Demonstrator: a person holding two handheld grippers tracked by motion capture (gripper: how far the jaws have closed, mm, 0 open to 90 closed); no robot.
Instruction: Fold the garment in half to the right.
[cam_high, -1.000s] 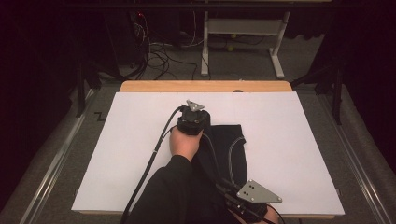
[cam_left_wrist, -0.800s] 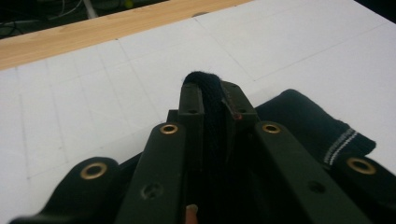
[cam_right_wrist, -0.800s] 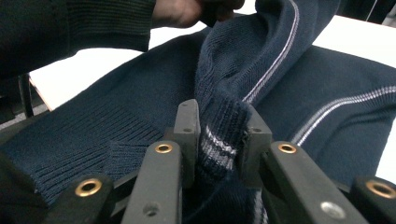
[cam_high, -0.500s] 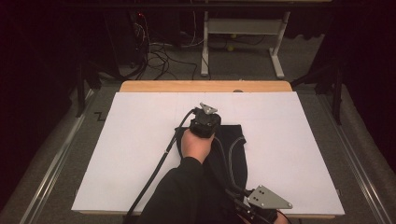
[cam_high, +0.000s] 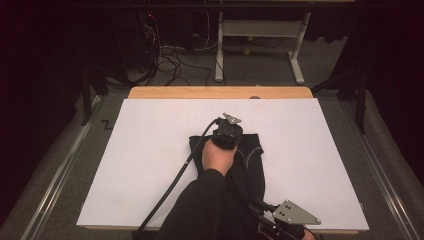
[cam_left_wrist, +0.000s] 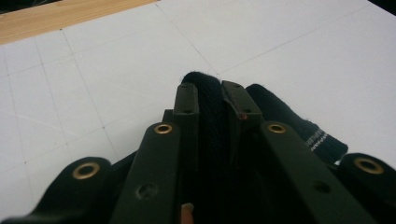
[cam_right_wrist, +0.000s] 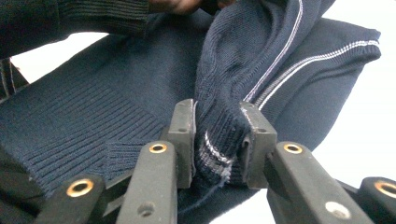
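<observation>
A dark navy knit garment (cam_high: 251, 150) with thin white stripes lies bunched at the middle of the white table (cam_high: 145, 165). My left gripper (cam_high: 229, 129) sits over its far end, held by a hand, and in the left gripper view this gripper (cam_left_wrist: 211, 95) is shut on a raised fold of the dark knit (cam_left_wrist: 280, 116). My right gripper (cam_high: 289, 221) is at the near edge, lower right. In the right gripper view it (cam_right_wrist: 217, 116) is shut on the striped ribbed hem of the garment (cam_right_wrist: 116, 93). A sleeved forearm hides the garment's near left part.
A bare wooden strip (cam_high: 220, 92) runs along the table's far edge. Beyond it are floor cables (cam_high: 170, 55) and a white desk frame (cam_high: 260, 35). Metal rails (cam_high: 60, 170) flank the table. White surface lies open to the left and right of the garment.
The left gripper has moved to the right with the fold in it. The right gripper has shifted right and nearer the table's front edge.
</observation>
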